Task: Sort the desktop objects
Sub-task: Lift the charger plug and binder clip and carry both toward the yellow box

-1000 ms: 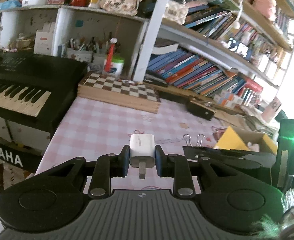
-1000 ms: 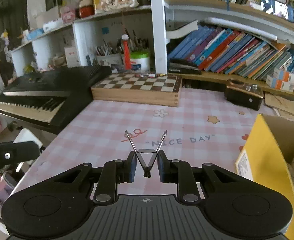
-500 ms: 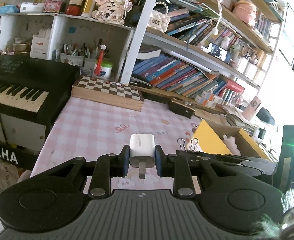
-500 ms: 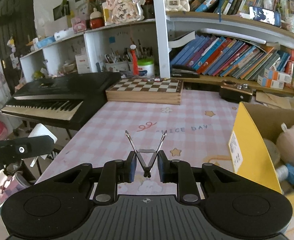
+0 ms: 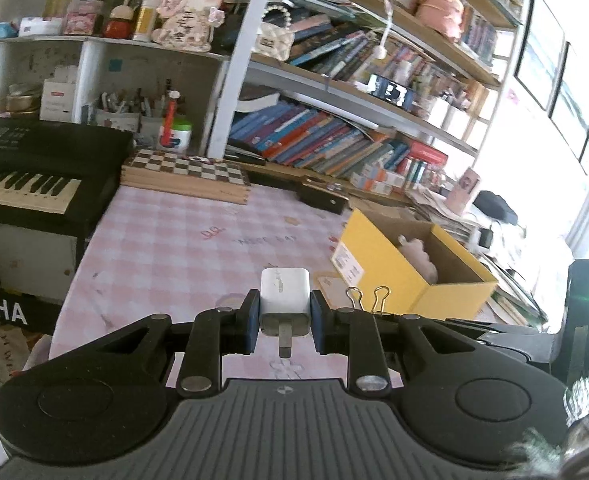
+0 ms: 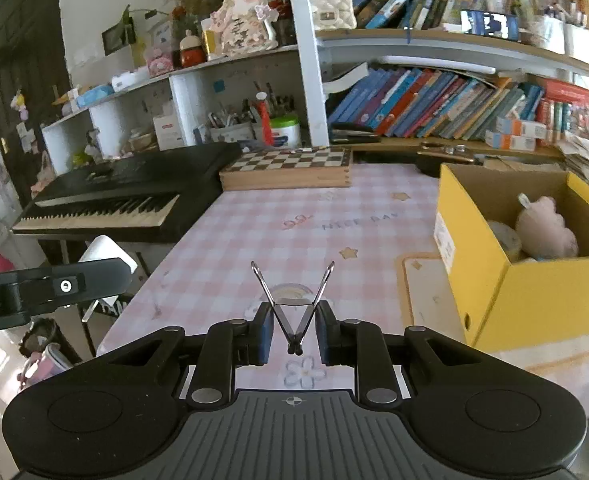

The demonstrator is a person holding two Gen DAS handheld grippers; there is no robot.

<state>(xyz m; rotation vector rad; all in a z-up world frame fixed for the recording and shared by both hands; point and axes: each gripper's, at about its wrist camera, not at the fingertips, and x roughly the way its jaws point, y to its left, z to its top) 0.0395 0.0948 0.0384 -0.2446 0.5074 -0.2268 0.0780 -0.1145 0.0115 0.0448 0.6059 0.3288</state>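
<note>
The fingers (image 5: 250, 322) of the left gripper (image 5: 285, 322) are clamped on a small white cube-shaped plastic charger plug (image 5: 285, 300), its metal prong pointing back toward the camera. The fingers (image 6: 263, 336) of the right gripper (image 6: 293, 336) are clamped on a black binder clip with splayed silver wire handles (image 6: 293, 308), the handles forming a V that opens away from the camera. In the left view that clip's wire loops (image 5: 368, 298) show at about 3 o'clock from the plug, just beside it, above the right gripper's dark body (image 5: 494, 334).

Both held things hang above the near edge of the pink-and-white checked surface (image 6: 294, 236). On that surface, at 2 o'clock from the clip, stands an open yellow cardboard box (image 6: 506, 292) with a pink plush toy (image 6: 544, 230) inside it. A flat pale card with an orange border (image 6: 426, 292) lies just beside the box's left wall. At 12 o'clock, at the far edge of the surface, sits a wooden chessboard box (image 6: 290, 170). At 10 o'clock, off the surface's left side, is a black electronic keyboard (image 6: 114, 200). Behind everything rise white shelves with rows of leaning books (image 6: 434, 102).
</note>
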